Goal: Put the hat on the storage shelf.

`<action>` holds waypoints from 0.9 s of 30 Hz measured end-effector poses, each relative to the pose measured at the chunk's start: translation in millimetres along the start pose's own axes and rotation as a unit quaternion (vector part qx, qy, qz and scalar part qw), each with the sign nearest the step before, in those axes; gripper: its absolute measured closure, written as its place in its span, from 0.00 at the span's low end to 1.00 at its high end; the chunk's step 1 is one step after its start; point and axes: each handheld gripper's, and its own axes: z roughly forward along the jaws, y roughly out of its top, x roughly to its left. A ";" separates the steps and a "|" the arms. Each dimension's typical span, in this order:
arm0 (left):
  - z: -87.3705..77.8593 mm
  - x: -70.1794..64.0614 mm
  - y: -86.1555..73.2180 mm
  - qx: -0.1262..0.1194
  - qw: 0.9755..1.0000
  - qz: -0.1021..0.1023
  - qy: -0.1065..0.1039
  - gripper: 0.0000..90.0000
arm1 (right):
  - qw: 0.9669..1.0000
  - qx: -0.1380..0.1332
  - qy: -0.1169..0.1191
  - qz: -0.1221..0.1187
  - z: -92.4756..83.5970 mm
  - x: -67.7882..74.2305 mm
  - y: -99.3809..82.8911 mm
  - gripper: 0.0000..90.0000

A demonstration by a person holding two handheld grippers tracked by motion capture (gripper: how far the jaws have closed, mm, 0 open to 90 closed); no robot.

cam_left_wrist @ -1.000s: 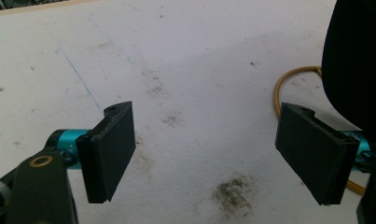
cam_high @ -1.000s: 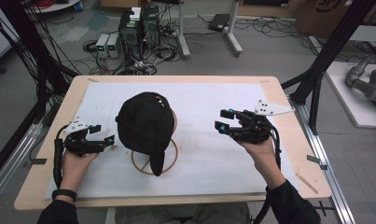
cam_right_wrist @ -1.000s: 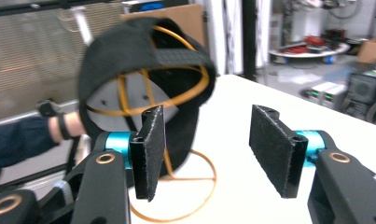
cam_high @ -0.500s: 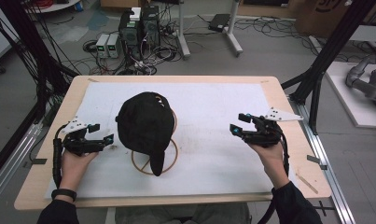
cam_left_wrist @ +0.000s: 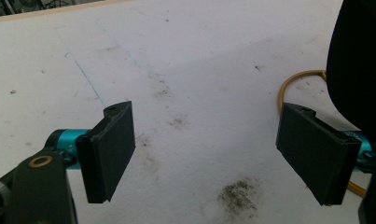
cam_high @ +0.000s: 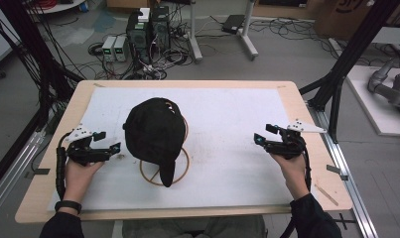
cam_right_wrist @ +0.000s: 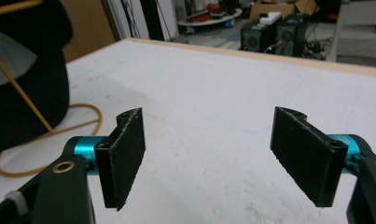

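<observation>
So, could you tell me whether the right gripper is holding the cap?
No: the right gripper stands open over bare table, well apart from the cap on its stand.

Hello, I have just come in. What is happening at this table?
A person sits at a table covered with a white sheet and holds a two-jaw gripper in each hand. In the middle, a black cap hangs on a thin wire stand with a ring base. The left gripper waits open close beside the cap without touching it. The right gripper is far off at the right side; its jaws have just been opening and nothing is between them. Neither gripper holds anything.
</observation>
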 end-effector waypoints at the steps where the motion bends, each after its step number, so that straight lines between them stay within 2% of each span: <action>1: -0.1 0.2 -0.1 0.000 1.000 -0.001 0.000 0.22 | 1.000 0.001 -0.007 0.001 -0.2 -1.5 -1.7 0.29; 6: -0.1 -0.2 0.2 -0.002 1.000 0.001 0.003 0.22 | 1.000 0.000 -0.026 0.006 -1.9 -6.5 -6.1 0.28; 8: -0.2 -0.2 0.4 -0.004 1.000 0.001 0.005 0.22 | 0.999 -0.001 -0.041 0.011 -4.2 -10.5 -7.5 0.28; 11: 0.1 0.0 0.2 -0.002 1.000 0.001 0.006 0.22 | 0.999 0.002 -0.048 0.020 -5.3 -14.1 -10.4 0.28; 27: -1.7 1.0 0.4 -0.006 1.000 -0.001 0.008 0.21 | 0.998 0.002 -0.050 0.025 -5.5 -15.8 -11.6 0.28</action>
